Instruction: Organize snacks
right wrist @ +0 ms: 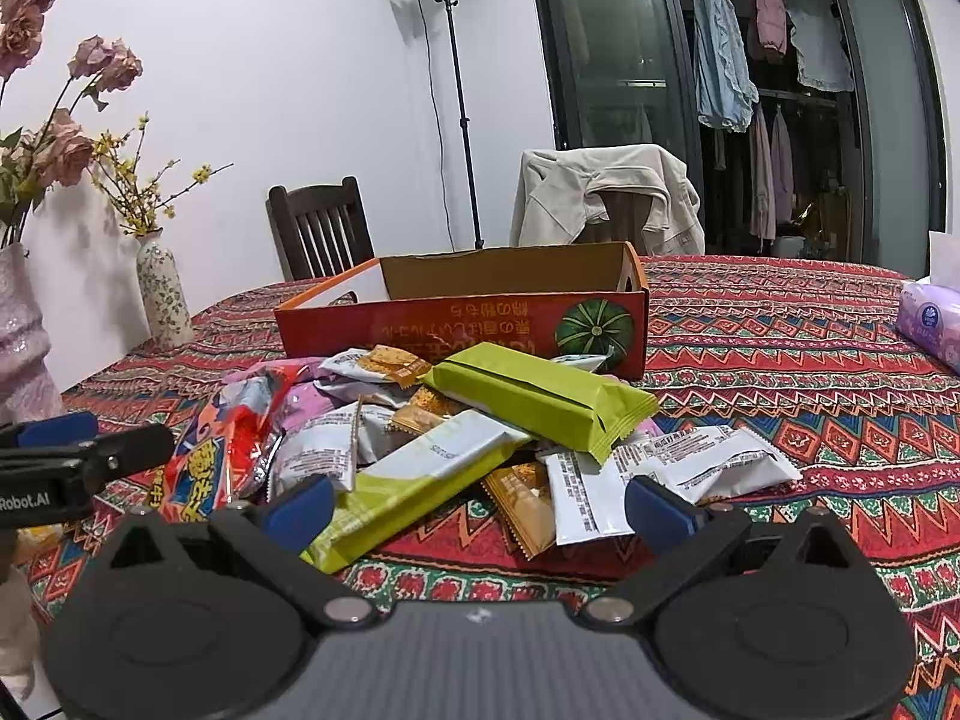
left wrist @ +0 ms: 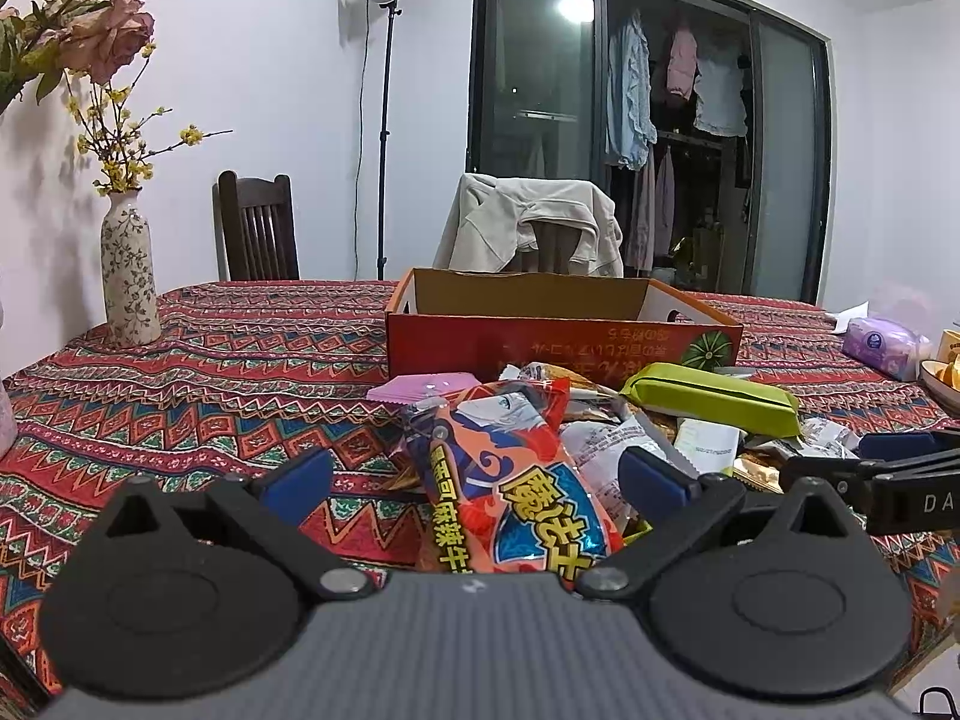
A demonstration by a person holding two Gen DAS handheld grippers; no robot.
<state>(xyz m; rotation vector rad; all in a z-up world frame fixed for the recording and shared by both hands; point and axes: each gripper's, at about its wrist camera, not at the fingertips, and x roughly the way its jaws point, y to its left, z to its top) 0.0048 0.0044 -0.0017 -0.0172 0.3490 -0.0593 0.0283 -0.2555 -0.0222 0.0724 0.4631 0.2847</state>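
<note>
Two wrist views give us different halves of the same heap of snack packets (right wrist: pixel 480 438) on the red patterned tablecloth (right wrist: pixel 810 360). From the left wrist we see our left gripper (left wrist: pixel 477 480) with jaws spread wide, its blue pads either side of a glossy orange-and-red noodle-snack bag (left wrist: pixel 516 480) without pinching it; the right gripper enters at that view's right edge. From the right wrist we see our right gripper (right wrist: pixel 480 504), jaws likewise apart and empty, over a long green-and-white wrapped bar (right wrist: pixel 414 480), with a lime-green foil packet (right wrist: pixel 540 402) lying across the heap and white sachets (right wrist: pixel 690 468) spilling toward the right.

Only the left view shows the dish of orange slices (left wrist: pixel 945 375) at the table's right edge; only the right view shows the pale pink vase (right wrist: pixel 21 336) at the left edge. Both show the open orange cardboard box (right wrist: pixel 468 318) just behind the heap, toward the table's far edge, and the speckled ceramic vase (left wrist: pixel 127 276) near the far left corner. The cloth is bare left of the heap and right of the box, up to the purple tissue pack (right wrist: pixel 930 324).
</note>
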